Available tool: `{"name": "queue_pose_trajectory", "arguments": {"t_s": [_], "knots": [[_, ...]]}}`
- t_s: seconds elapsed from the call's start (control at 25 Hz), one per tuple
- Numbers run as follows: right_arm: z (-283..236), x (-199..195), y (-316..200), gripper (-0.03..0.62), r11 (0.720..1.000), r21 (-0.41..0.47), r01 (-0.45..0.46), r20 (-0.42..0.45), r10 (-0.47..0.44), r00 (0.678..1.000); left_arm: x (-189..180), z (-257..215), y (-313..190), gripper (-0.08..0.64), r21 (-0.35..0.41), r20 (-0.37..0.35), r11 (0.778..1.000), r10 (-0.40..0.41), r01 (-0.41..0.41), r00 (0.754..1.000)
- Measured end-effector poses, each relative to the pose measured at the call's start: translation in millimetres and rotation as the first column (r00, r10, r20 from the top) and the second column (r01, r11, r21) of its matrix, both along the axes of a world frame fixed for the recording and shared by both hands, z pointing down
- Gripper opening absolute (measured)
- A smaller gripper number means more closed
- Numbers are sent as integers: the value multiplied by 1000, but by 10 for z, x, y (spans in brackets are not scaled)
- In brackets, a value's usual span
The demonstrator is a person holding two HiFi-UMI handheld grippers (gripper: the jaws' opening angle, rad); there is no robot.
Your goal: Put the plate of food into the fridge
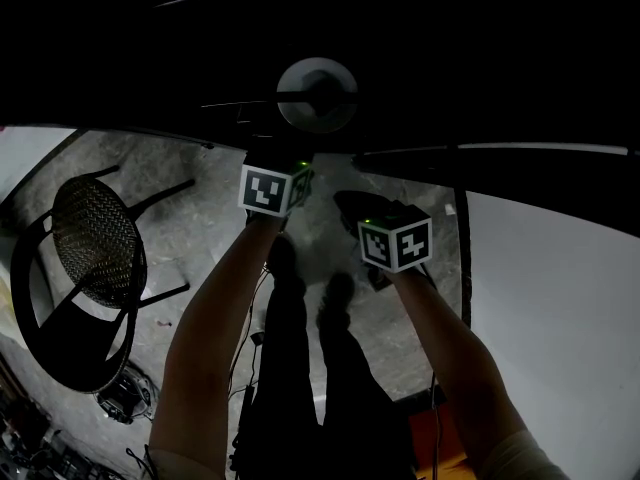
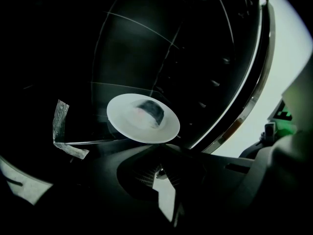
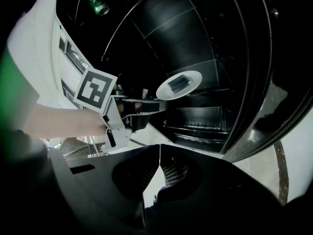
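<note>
Dark fridge (image 3: 205,119) interior ahead, my left gripper (image 2: 160,148) clamped on the near rim of the plate (image 2: 143,118), my right gripper (image 3: 159,153) closed, empty.

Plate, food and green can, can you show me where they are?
plate (image 2: 122,124), left gripper view, on its bare white rim, left side.
food (image 2: 150,111), left gripper view, on the dark piece atop the plate.
green can (image 3: 100,6), right gripper view, on its green side.
</note>
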State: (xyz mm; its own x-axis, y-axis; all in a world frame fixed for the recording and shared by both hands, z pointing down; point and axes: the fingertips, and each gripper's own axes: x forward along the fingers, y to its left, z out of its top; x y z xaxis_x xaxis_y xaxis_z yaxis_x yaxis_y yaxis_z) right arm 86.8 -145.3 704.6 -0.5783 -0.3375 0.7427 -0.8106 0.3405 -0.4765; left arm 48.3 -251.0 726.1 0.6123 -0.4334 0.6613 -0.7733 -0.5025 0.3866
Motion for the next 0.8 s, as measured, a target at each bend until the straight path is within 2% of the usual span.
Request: {"name": "queue_pose_trajectory", "arguments": {"t_s": [0.16, 0.32, 0.52, 0.8], "knots": [[28, 22, 37, 23, 1000, -9, 5, -4, -5, 1000, -13, -23, 52, 12, 19, 14, 1000, 12, -12, 1000], [43, 10, 76, 23, 1000, -18, 13, -4, -13, 1000, -29, -129, 131, 12, 81, 64, 996, 37, -42, 997], [48, 7, 89, 23, 1000, -20, 9, -3, -9, 1000, -31, -187, 6, 12, 96, 37, 995, -2, -2, 999], [96, 29, 172, 23, 999, -43, 21, -8, -22, 1000, -26, -154, -3, 11, 89, 40, 996, 4, -8, 999]]}}
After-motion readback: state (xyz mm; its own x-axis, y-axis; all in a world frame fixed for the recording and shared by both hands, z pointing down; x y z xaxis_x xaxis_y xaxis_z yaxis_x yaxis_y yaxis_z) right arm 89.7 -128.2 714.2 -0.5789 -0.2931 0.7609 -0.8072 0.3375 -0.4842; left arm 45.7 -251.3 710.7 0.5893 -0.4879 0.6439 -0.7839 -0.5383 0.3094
